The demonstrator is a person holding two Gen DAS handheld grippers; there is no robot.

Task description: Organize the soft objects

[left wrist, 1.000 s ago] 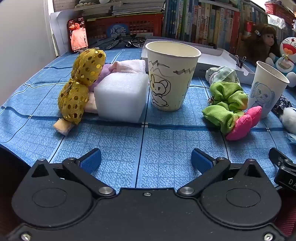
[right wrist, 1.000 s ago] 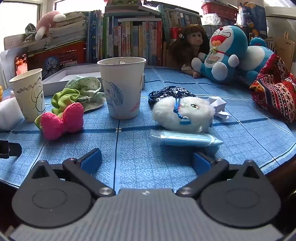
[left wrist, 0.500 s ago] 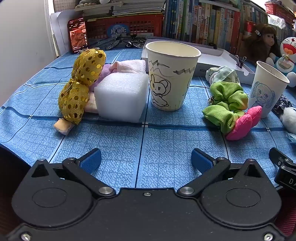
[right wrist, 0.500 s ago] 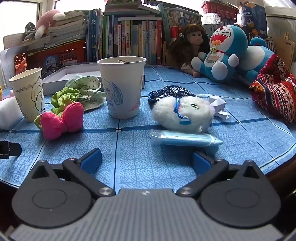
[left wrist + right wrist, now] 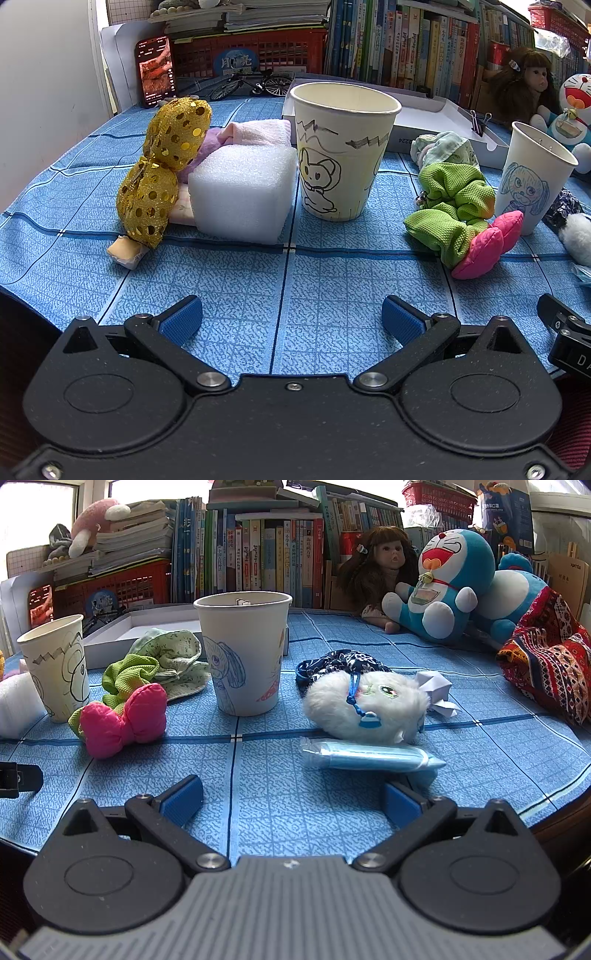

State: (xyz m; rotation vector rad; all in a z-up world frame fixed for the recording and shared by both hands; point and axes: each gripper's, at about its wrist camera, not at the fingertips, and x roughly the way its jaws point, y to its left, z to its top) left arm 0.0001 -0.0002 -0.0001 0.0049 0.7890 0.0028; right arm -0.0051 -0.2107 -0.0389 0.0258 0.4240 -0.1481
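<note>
With both my grippers' jaws spread and empty, the blue tube (image 5: 369,757) lies crosswise just ahead of my right gripper (image 5: 293,800), nearest the tablecloth's (image 5: 258,775) front edge.

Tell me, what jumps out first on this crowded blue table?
Two paper cups with hand-drawn cartoon animals stand upright: the black-ink cup beside a white foam block, the blue-ink cup beside a fluffy white toy. Between them lies a hot-pink bow against a green scrunchie.
</note>
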